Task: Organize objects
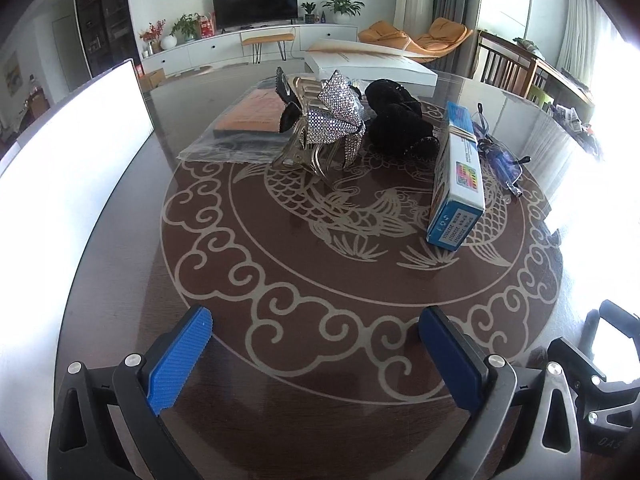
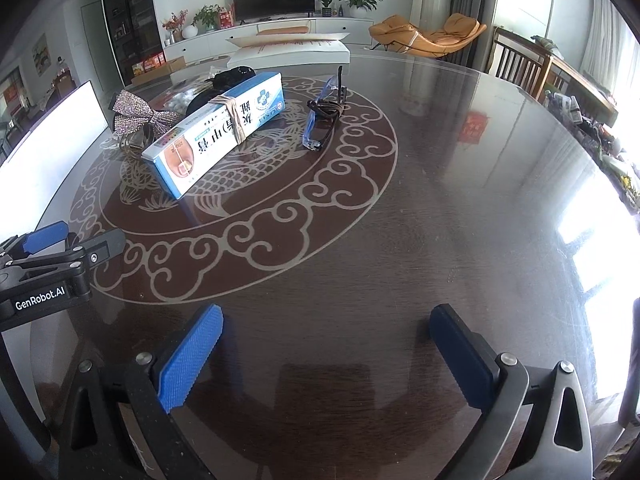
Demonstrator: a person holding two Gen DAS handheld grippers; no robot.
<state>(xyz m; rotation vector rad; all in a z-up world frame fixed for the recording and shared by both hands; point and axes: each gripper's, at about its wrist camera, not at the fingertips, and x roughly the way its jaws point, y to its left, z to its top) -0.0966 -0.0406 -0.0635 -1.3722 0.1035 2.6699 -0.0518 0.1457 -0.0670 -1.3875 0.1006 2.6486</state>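
On the dark round table (image 1: 304,408) lie a rhinestone bow hair clip (image 1: 328,120), a black fuzzy hair piece (image 1: 396,120), a blue-and-white long box (image 1: 460,172) with a rubber band, blue glasses (image 1: 500,160) and a plastic bag with an orange card (image 1: 248,120). My left gripper (image 1: 316,336) is open and empty, well short of them. In the right wrist view the box (image 2: 220,128), glasses (image 2: 324,116) and bow clip (image 2: 136,114) lie far left. My right gripper (image 2: 326,332) is open and empty over bare table (image 2: 460,200).
A white board (image 1: 68,152) stands at the table's left edge, also in the right wrist view (image 2: 48,140). A white flat box (image 1: 372,64) lies at the far edge. Wooden chairs (image 1: 508,68) stand at the right. The left gripper's body (image 2: 48,264) shows at the left.
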